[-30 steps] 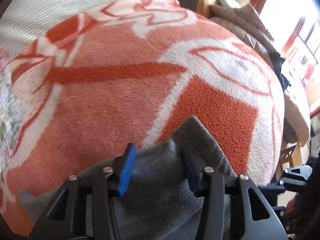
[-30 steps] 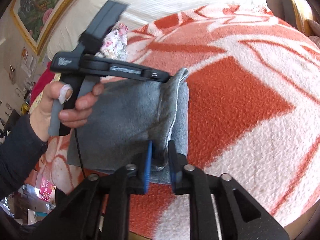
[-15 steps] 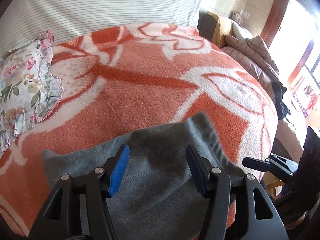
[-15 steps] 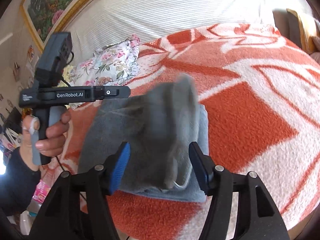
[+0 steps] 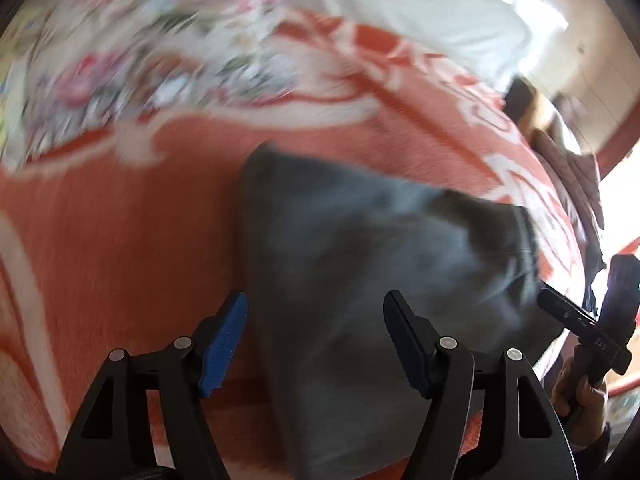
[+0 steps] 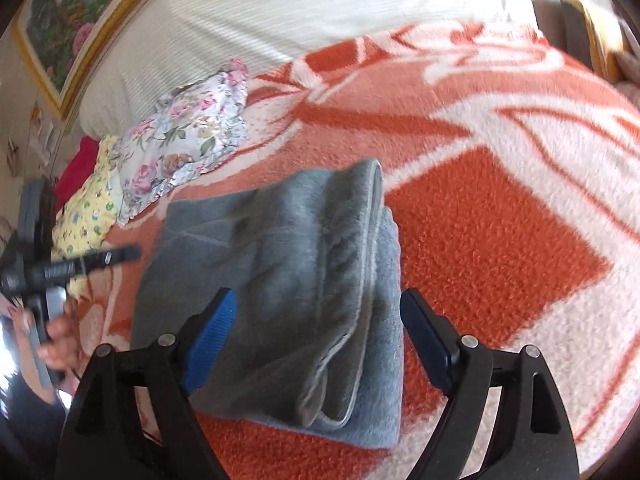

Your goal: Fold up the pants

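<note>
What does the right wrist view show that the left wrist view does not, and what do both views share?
Only the right wrist view shows the framed painting, the yellow patterned cloth, and the left gripper seen from outside. Only the left wrist view shows the bright window area and the right gripper from outside. Both share the folded grey pants lying on the orange and white blanket, the floral cloth, and open jaws holding nothing.
</note>
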